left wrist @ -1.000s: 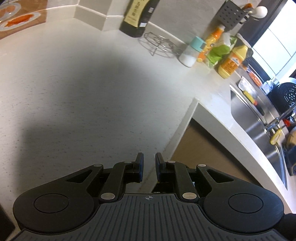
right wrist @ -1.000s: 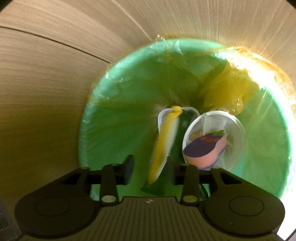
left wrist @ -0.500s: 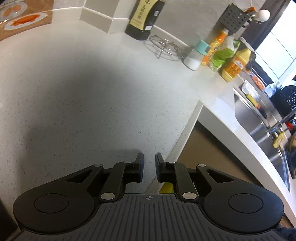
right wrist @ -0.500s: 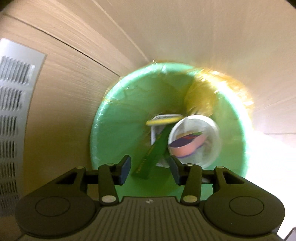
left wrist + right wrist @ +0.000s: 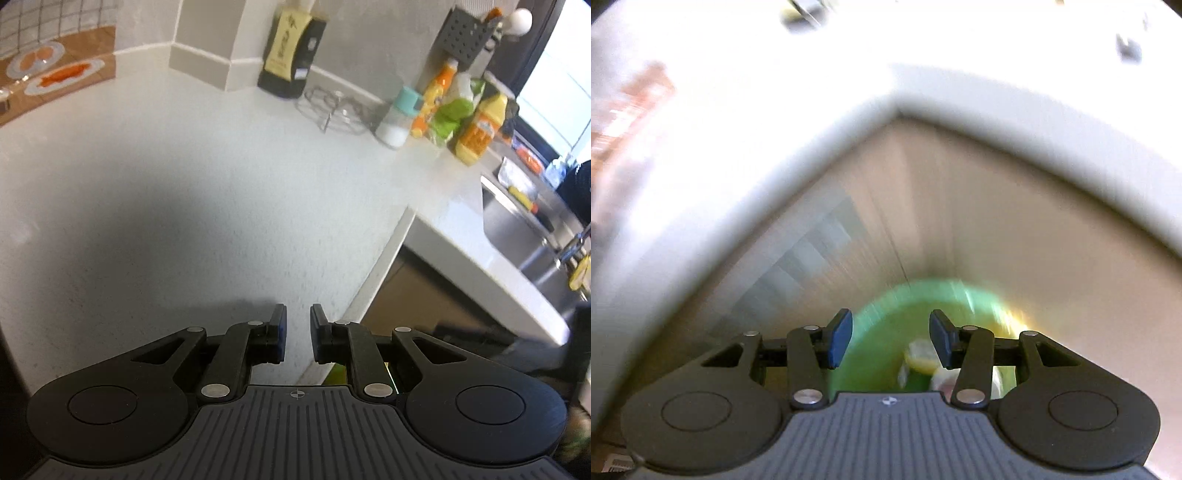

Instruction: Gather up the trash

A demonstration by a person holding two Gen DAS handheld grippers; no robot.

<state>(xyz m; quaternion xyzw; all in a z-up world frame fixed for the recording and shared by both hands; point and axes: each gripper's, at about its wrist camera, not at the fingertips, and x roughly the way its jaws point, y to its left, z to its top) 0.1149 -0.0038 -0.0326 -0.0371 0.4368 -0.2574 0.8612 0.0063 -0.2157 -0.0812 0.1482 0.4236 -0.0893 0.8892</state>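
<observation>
In the right wrist view the green trash bin (image 5: 882, 343) with a plastic liner sits on the floor below the white countertop corner. Blurred trash (image 5: 918, 360) lies inside it. My right gripper (image 5: 890, 338) is open and empty, well above the bin. In the left wrist view my left gripper (image 5: 297, 332) hovers over the white countertop (image 5: 184, 192) near its inner edge. Its jaws stand a narrow gap apart with nothing between them.
At the back of the counter stand a dark sauce bottle (image 5: 290, 51), a wire trivet (image 5: 334, 110), a white shaker (image 5: 397, 122) and orange and yellow bottles (image 5: 480, 129). A steel sink (image 5: 528, 236) is at the right. The counter edge (image 5: 923, 92) overhangs the bin.
The yellow-and-green wrapper dropped from my right gripper into the bin. The right gripper then rose away from the bin, now blurred. The left gripper drifted slightly over the counter.
</observation>
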